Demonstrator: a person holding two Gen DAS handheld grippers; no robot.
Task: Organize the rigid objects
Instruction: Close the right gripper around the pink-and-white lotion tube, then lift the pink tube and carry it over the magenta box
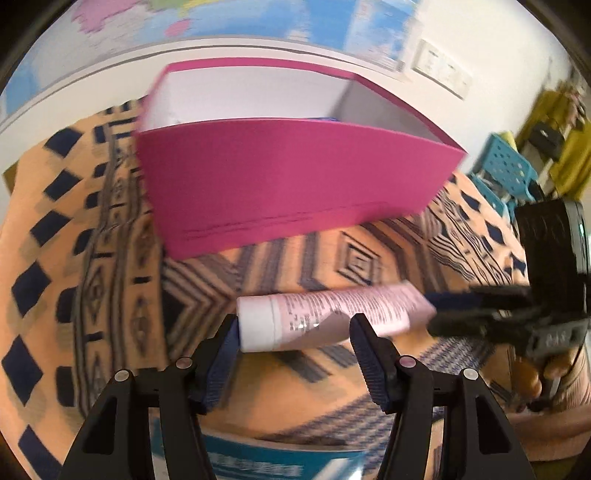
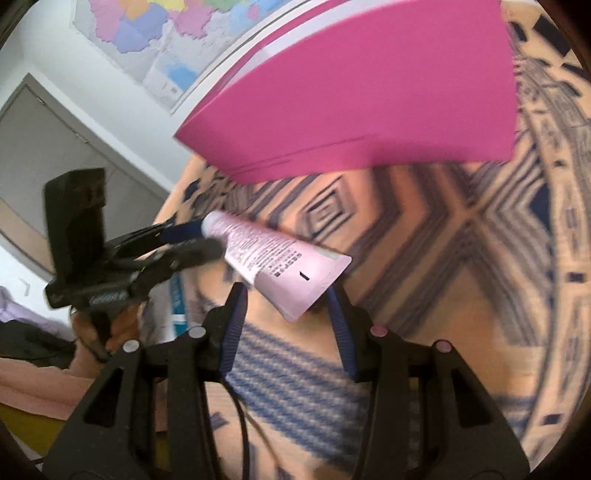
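A pink tube with a white cap [image 1: 325,314] is held level above the patterned cloth, between the two grippers. My left gripper [image 1: 291,328] stands around the cap end with its jaws apart, the left pad touching the cap. My right gripper [image 2: 286,295] stands around the flat crimped end [image 2: 295,284], jaws apart. In the left wrist view the right gripper [image 1: 439,310] meets the tube's tail. In the right wrist view the left gripper [image 2: 207,236] meets the cap end. A magenta open box [image 1: 295,173] with a white inside stands behind the tube; it also shows in the right wrist view [image 2: 369,99].
An orange and navy patterned cloth [image 1: 314,258] covers the table. A blue-printed carton [image 1: 251,461] lies at the near edge. Teal stools [image 1: 506,166] and yellow furniture stand at the right. A wall map [image 2: 155,33] hangs behind the box.
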